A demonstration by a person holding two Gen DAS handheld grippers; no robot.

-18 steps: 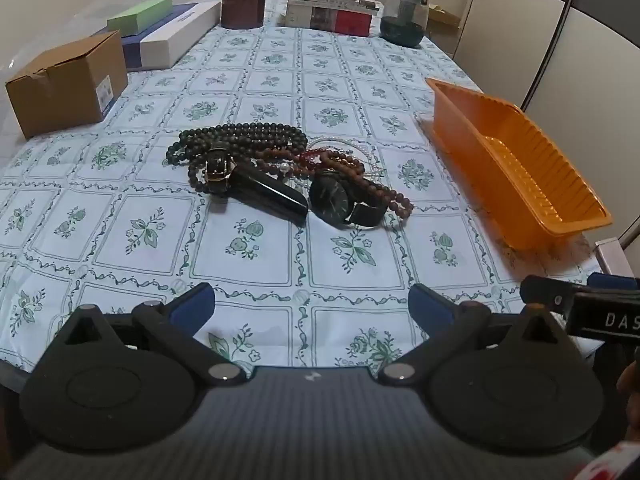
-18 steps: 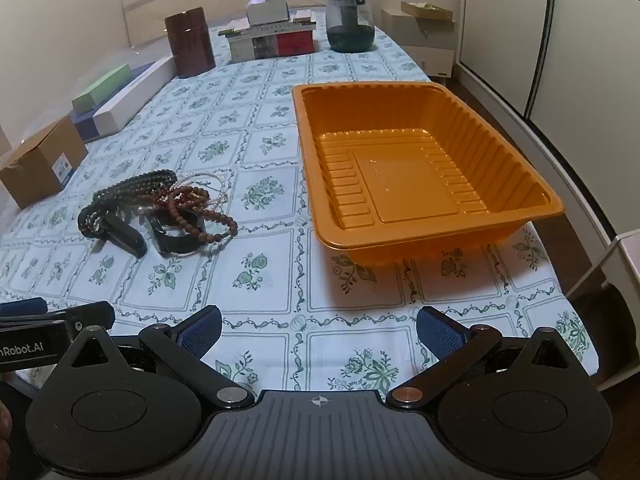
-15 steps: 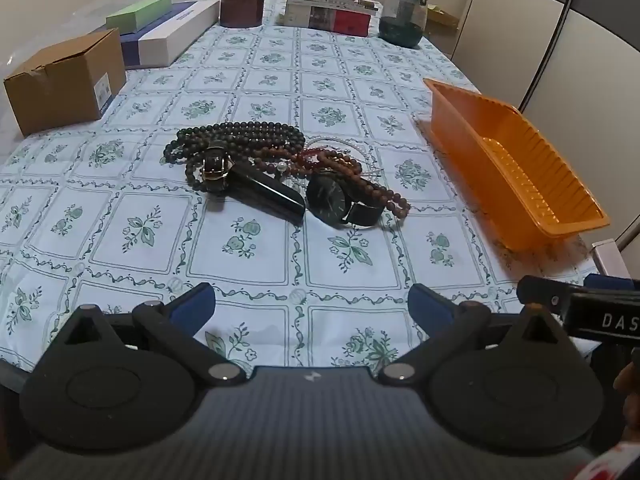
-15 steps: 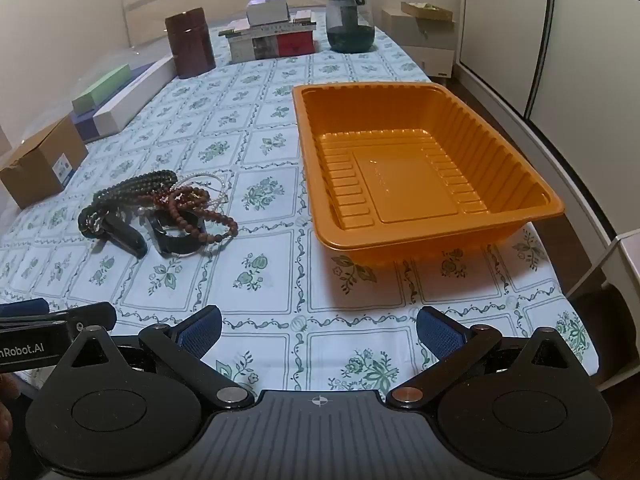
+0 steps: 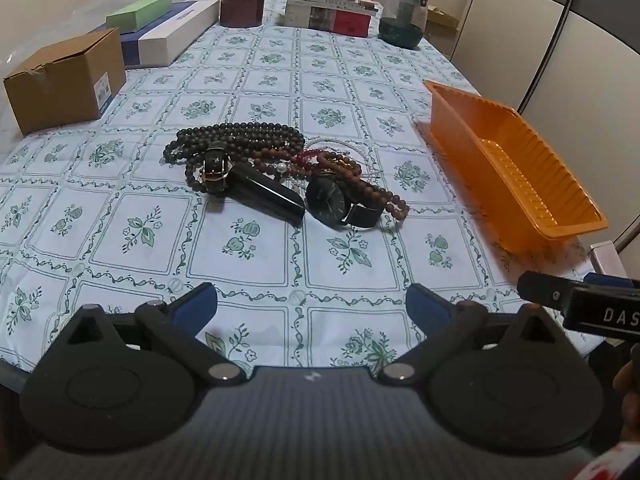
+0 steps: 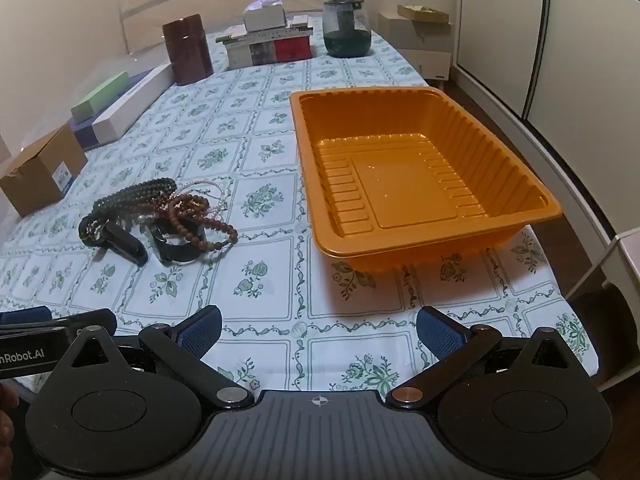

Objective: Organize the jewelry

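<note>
My left gripper (image 5: 311, 307) and right gripper (image 6: 318, 327) both hang spread wide, holding nothing. The jewelry pile (image 5: 280, 172) lies mid-tablecloth (image 5: 248, 80), stretched left to right: round dark beads, reddish wooden beads, two black watches. The ribbed orange plastic tray (image 6: 424, 172) sits well right.

Ahead of the jaws: long table (image 6: 276, 304) under white tablecloth (image 5: 248, 80) printed with green floral squares. Far end: cream wall (image 6: 80, 12). Right of the jaws: pale cabinet doors (image 6: 580, 48) with dark frames; low white cabinet (image 6: 424, 56) at the far right corner. Dark floor (image 6: 576, 232) below. Warm indoor lighting.
</note>
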